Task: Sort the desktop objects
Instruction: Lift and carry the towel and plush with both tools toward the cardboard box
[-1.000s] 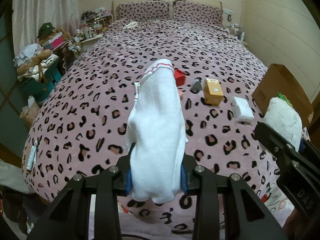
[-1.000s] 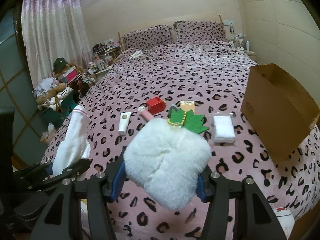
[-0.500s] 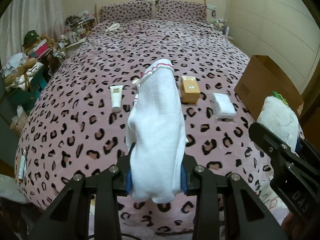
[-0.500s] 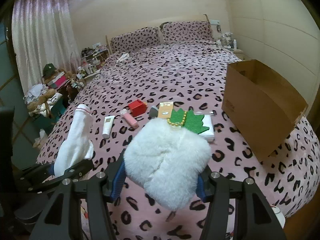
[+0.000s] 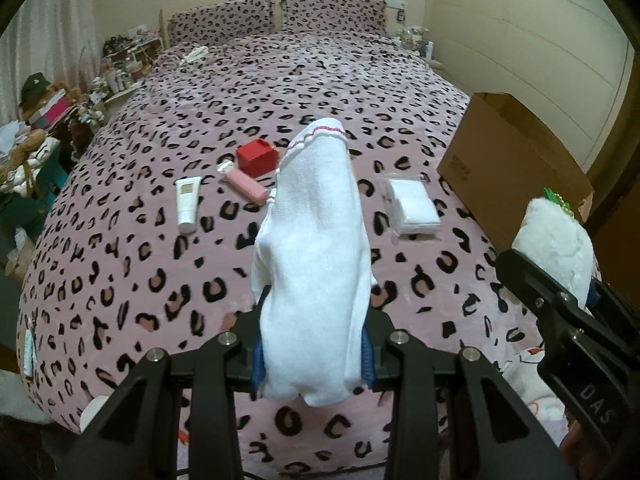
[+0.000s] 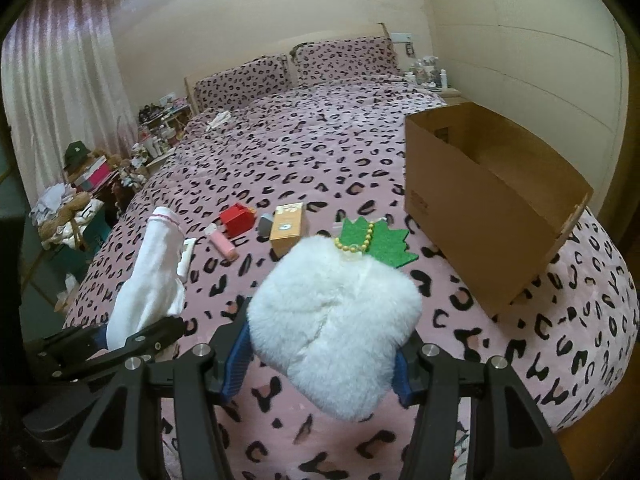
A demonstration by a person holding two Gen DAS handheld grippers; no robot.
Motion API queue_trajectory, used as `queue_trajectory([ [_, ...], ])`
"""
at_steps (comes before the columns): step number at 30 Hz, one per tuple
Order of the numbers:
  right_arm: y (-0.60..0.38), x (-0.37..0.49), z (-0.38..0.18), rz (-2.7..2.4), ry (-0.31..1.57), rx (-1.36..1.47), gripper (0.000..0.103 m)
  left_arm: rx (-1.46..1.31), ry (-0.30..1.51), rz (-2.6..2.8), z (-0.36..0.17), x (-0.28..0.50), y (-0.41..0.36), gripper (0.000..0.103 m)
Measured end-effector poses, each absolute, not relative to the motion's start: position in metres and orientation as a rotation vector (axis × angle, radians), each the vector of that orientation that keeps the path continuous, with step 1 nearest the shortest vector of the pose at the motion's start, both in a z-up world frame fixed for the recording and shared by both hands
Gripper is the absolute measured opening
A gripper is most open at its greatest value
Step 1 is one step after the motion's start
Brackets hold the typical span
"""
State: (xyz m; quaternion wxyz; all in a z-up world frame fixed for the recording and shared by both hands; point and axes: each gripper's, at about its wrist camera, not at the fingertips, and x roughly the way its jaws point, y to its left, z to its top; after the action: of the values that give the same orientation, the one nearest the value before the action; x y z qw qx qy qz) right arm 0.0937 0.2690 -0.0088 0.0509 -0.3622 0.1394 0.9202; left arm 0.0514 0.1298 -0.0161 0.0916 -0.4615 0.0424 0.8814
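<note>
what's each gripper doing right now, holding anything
Left gripper: shut on the white sock, which stands up between its pads.
Right gripper: shut on the fluffy white plush with a green felt leaf and gold beads.

white sock (image 5: 316, 248) upright, fluffy toy (image 6: 336, 328) gripped

Both views swung left; cardboard box (image 6: 492, 208) nearer (red box (image 5: 256, 157) revealed).

Leopard-print bed (image 5: 304, 92), cream walls (image 6: 280, 8), pale curtain (image 6: 60, 92)
</note>
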Motion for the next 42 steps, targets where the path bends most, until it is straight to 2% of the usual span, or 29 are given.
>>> queue_trajectory([
  [42,0.354,0.108,0.009,2.620,0.395,-0.998,0.058,-1.228,0.303,2.324,-0.004,0.022,0.256,0.036],
])
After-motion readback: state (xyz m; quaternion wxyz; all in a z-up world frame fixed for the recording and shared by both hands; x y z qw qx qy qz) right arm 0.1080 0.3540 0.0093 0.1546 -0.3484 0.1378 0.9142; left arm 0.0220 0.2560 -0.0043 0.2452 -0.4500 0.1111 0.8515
